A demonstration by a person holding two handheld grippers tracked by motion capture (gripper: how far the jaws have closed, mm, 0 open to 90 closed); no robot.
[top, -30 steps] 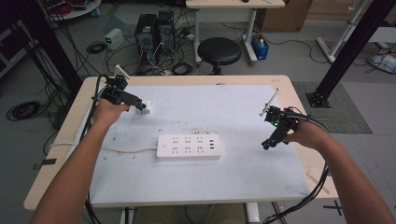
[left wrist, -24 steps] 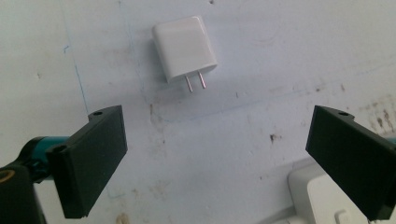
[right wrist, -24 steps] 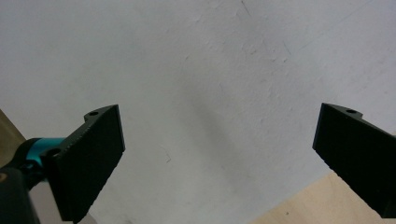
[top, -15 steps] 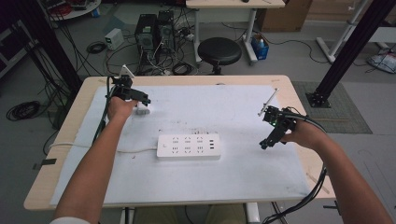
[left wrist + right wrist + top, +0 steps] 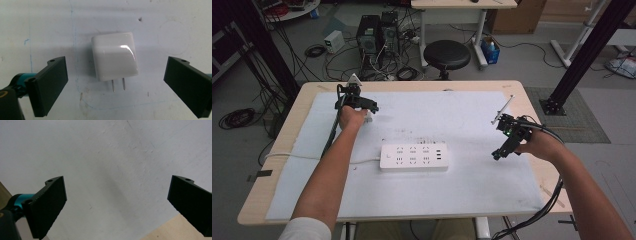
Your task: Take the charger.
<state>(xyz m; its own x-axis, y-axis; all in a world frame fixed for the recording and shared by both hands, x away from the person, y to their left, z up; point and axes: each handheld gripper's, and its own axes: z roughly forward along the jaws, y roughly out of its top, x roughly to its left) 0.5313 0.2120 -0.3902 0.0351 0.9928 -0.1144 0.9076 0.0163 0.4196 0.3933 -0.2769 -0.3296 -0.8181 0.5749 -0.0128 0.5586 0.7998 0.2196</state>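
Wooden table (image 5: 277, 165), white sheet (image 5: 452, 117) over most of it, smudged and pen-marked. Workshop floor behind: black stool (image 5: 447, 54), computer towers (image 5: 377, 32), loose cables. No legible writing. White plug adapter (image 5: 114, 59) lies flat on the sheet's far-left part, prongs out, between the left gripper (image 5: 115, 82) jaws, spread wide, untouched. White power strip (image 5: 414, 157) mid-table. Right gripper (image 5: 507, 142) near right edge, jaws released, nothing between.
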